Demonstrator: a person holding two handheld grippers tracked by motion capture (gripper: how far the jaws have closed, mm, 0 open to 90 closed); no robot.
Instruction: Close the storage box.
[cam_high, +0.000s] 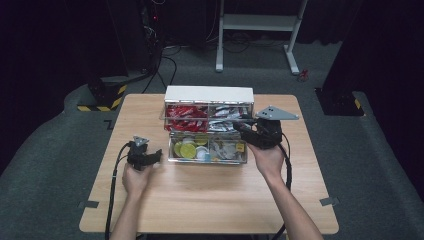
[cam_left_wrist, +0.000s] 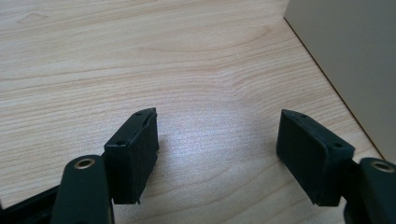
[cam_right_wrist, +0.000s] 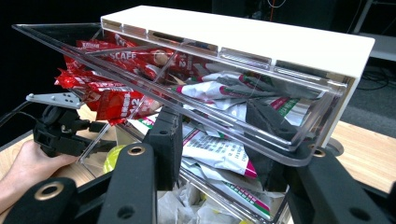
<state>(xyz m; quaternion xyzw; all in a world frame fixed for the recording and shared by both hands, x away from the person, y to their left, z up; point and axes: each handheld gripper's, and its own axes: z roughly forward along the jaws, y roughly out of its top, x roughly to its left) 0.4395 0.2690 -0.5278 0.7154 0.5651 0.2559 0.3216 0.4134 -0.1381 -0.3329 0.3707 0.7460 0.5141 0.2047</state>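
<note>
1. Your left gripper (cam_high: 156, 155) rests low over the wooden table (cam_high: 210, 200), left of the clear organiser box (cam_high: 207, 150) and apart from it. In the left gripper view its jaws stand spread wide with bare tabletop between the pads (cam_left_wrist: 135, 154); nothing is held.
2. Your right gripper (cam_high: 240, 125) sits at the box's right end, its grey plate (cam_high: 276, 114) level above it.
3. In the right gripper view the clear hinged lid (cam_right_wrist: 196, 102) is raised and tilted. Its front edge crosses between your two jaws, one pad (cam_right_wrist: 170, 140) under it, the other behind it. Whether the pads actually pinch the lid, I cannot tell.
4. The box has a white back (cam_high: 209, 93). Rear compartments: red sachets (cam_high: 185, 117) on the left, silver-and-green packets (cam_high: 225, 117) on the right.
5. Front compartments: yellow-green round pods (cam_high: 187, 149) on the left, pale wrapped items (cam_high: 225, 149) on the right.
6. Your left hand (cam_right_wrist: 28, 168) and its gripper show beyond the box in the right gripper view.
</note>
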